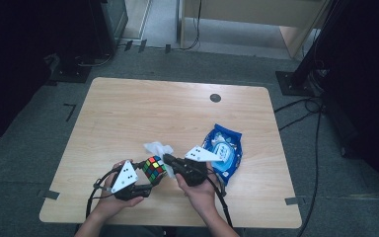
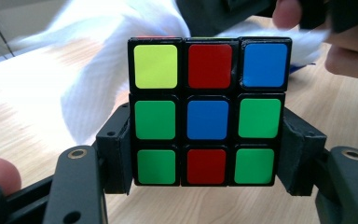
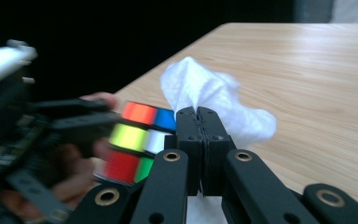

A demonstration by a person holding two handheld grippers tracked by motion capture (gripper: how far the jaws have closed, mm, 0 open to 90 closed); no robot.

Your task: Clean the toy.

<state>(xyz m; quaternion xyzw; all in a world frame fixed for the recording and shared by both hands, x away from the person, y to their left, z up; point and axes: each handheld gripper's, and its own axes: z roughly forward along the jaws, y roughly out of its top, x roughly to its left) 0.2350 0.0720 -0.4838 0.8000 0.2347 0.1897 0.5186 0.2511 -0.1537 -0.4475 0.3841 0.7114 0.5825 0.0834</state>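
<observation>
Left gripper clamps the cube by two opposite sides just above the table's near edge; right gripper, jaws pinched together on the white wipe, sits touching-close on the cube's right, wipe bunched against its far top face.

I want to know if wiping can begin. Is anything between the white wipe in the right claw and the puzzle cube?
Nothing visible. The right claw is shut on the wipe, right beside the cube, which the left claw clamps by its sides. Whether they touch, I cannot tell.
</observation>
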